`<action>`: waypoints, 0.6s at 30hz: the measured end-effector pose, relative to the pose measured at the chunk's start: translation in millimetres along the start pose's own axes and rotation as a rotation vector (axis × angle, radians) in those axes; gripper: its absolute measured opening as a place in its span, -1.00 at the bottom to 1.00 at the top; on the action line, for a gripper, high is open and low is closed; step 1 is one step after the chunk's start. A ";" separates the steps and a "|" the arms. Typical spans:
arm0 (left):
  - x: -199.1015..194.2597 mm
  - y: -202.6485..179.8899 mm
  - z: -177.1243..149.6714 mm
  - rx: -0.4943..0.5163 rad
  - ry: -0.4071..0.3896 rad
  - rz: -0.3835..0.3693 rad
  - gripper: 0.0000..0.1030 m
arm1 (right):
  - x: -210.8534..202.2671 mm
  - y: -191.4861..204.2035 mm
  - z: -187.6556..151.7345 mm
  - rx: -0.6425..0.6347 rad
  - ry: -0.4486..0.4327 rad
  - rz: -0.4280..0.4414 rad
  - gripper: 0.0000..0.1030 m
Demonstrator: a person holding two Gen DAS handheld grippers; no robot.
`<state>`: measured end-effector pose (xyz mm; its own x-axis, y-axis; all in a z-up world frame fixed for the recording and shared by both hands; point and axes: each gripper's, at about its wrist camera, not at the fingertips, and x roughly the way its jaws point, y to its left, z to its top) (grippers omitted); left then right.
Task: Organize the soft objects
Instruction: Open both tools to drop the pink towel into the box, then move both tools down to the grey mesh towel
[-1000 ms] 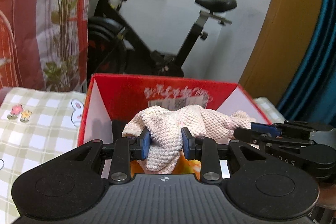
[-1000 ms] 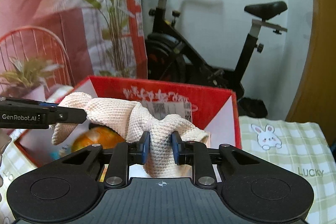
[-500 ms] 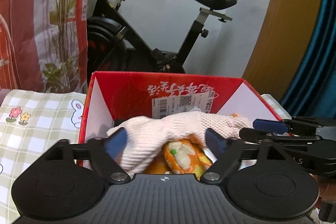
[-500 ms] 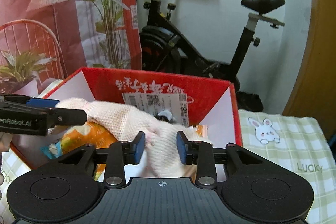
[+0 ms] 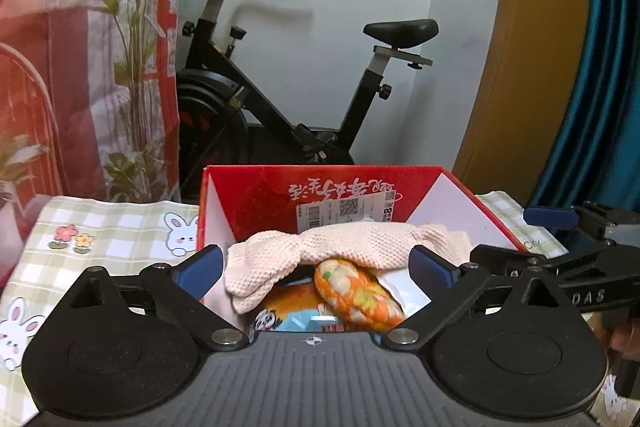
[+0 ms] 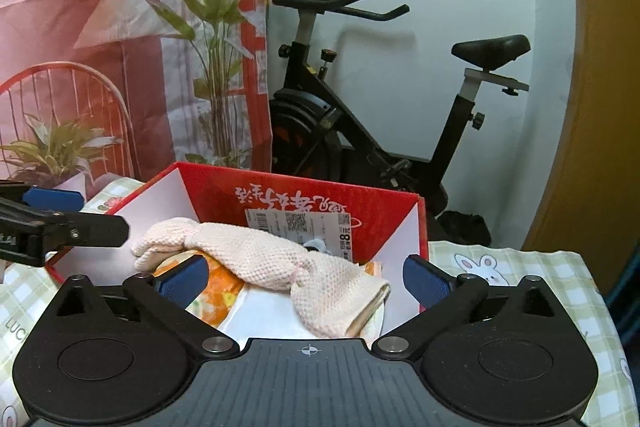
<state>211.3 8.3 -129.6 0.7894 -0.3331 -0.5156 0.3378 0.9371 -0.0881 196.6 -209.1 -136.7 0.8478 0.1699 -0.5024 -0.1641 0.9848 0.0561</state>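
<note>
Cloth (image 5: 352, 243) dropped into box (image 5: 460, 195); right view shows potted plant (image 6: 56, 151)

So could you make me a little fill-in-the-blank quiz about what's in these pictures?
1. The knitted cream cloth lies inside a ____ cardboard box.
2. Under the cloth sits a soft toy that is mostly ____.
3. Behind the box stands a black exercise ____.
4. The tablecloth is printed with white ____.

Missing words: red; orange; bike; rabbits
</note>
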 end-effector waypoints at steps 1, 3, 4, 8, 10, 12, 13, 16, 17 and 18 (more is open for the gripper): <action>-5.8 -1.6 -2.5 0.009 -0.005 0.006 0.95 | -5.1 -0.6 -2.8 0.005 -0.004 0.003 0.99; -15.7 -4.9 -8.1 0.027 -0.008 0.017 0.97 | -13.1 -1.0 -7.8 0.014 -0.011 0.011 0.99; -20.7 -6.4 -12.0 0.035 -0.010 0.020 0.98 | -17.4 -1.3 -11.8 0.018 -0.013 0.012 0.99; -36.8 -9.0 -30.4 0.049 -0.007 0.036 1.00 | -34.0 -4.0 -31.7 0.033 -0.023 0.017 0.99; -41.7 -8.2 -40.8 0.045 0.002 0.044 1.00 | -43.5 -4.7 -43.1 0.044 -0.039 0.008 0.99; -45.6 -7.4 -52.0 0.042 0.008 0.048 1.00 | -51.6 -7.3 -55.5 0.061 -0.055 0.003 0.99; -47.3 -7.2 -57.6 0.043 0.011 0.054 1.00 | -54.2 -9.3 -60.9 0.069 -0.058 0.003 0.99; -47.8 -6.3 -72.3 0.051 0.023 0.077 1.00 | -57.9 -13.0 -78.8 0.095 -0.056 -0.002 0.99; -46.2 -6.0 -77.6 0.050 0.030 0.083 1.00 | -57.1 -13.0 -84.5 0.099 -0.047 -0.004 0.99; -43.6 -5.0 -82.2 0.046 0.042 0.086 1.00 | -55.4 -12.7 -90.0 0.101 -0.037 -0.005 0.99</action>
<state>133.0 26.7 -176.7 0.7946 -0.2457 -0.5553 0.2933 0.9560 -0.0033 106.3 -234.2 -187.2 0.8668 0.1642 -0.4708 -0.1099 0.9839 0.1408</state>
